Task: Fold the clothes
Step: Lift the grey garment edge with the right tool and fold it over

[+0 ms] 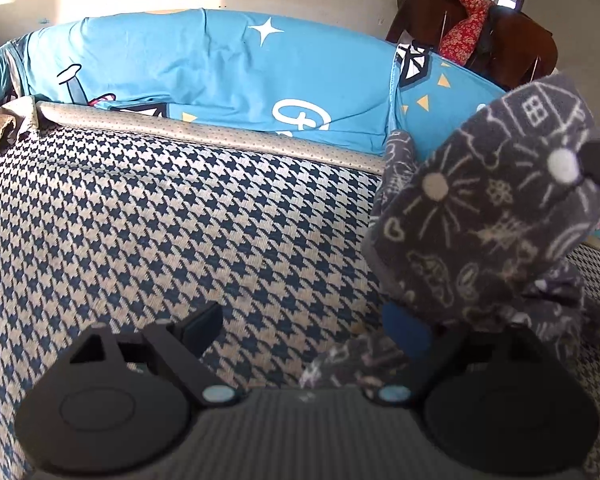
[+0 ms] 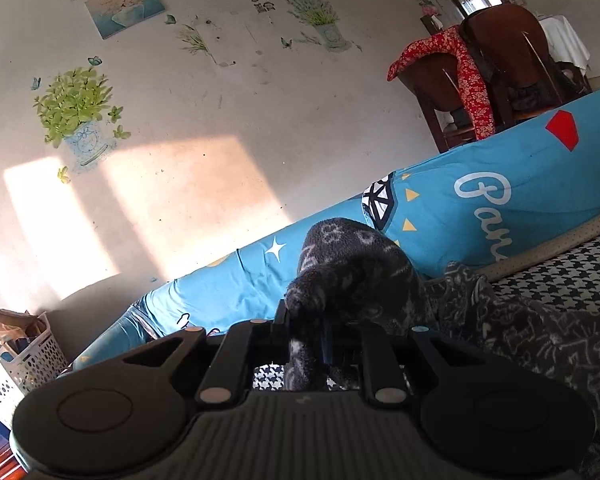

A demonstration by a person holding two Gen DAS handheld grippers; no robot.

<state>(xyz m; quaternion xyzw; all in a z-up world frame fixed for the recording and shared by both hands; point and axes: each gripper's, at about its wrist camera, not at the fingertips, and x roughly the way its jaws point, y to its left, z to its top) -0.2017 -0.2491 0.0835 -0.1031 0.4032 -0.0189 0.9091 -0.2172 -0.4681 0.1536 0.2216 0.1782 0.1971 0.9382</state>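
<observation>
Fleece garment [image 2: 352,272] pinched in right gripper [image 2: 306,332]; left gripper [image 1: 300,332], wide and empty, should take a matching edge.

garment [image 1: 480,216] cut off right, basket [image 2: 28,356] cropped

The left wrist camera is sitting just behind the left gripper [image 1: 304,328] and is looking steeply down, close over the houndstooth cover [image 1: 140,220], towards the blue cushion [image 1: 220,72] behind it. The right wrist camera is sitting behind the right gripper [image 2: 306,328] and is looking almost level, tilted, over the blue cushion [image 2: 480,208] to the wall [image 2: 220,120] above it. Both views are sharing this cushion, the grey patterned garment [image 1: 480,216] [image 2: 352,272] in front of it, and the red cloth on the chairs [image 1: 460,8] [image 2: 468,76] beyond its right end.
</observation>
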